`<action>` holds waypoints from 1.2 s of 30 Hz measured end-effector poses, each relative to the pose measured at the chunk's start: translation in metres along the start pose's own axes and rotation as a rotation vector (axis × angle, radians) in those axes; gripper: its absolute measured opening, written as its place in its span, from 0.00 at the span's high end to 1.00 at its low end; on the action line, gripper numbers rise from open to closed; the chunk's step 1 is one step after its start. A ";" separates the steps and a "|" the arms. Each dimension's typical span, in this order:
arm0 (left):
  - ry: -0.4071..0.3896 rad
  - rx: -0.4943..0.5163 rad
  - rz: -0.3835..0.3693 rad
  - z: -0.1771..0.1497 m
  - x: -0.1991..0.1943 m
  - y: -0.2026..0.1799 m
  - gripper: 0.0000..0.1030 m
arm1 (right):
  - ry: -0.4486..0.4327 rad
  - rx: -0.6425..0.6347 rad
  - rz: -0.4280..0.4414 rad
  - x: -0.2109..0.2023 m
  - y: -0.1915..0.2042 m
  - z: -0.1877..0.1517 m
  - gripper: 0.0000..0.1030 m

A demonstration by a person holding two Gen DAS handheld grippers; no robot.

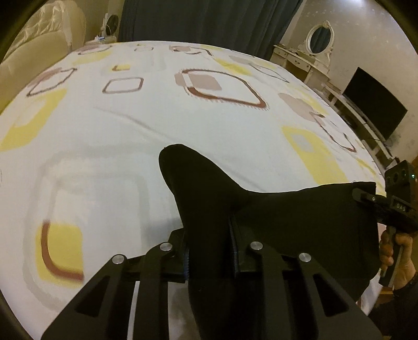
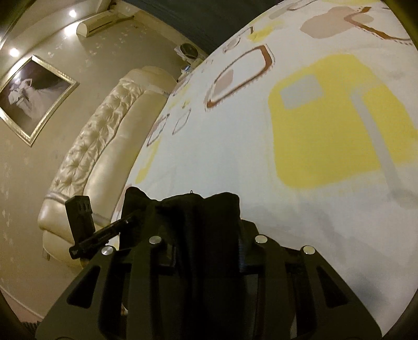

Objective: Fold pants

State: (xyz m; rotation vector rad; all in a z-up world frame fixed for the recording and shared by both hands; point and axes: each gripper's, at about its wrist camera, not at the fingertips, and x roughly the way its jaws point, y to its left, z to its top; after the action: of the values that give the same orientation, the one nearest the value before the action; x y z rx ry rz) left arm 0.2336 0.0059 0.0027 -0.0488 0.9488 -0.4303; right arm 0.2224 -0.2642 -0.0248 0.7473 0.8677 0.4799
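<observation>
Patterned bed sheet (image 1: 146,125), cream tufted headboard (image 2: 99,146), dark curtain (image 1: 209,21), framed photo (image 2: 34,96), television (image 1: 373,102).

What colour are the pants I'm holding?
Plain black pants, no visible pattern; shows best in the left wrist view.

Right gripper (image 2: 209,235) clamped on bunched black pants (image 2: 193,217), held above patterned bedsheet (image 2: 261,146). Left gripper (image 2: 122,225) at left, touching the same fabric. Cream tufted headboard (image 2: 99,157), framed photo (image 2: 31,96) on wall.
</observation>
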 end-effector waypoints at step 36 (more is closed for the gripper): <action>0.044 -0.014 0.048 0.017 0.053 0.022 0.68 | 0.039 0.157 0.001 0.048 -0.058 0.025 0.68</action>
State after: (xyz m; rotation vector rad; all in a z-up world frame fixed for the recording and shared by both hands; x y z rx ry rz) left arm 0.2813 0.0038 -0.0331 -0.0291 0.9948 -0.3820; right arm 0.2748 -0.2806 -0.0815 0.8851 0.9494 0.4321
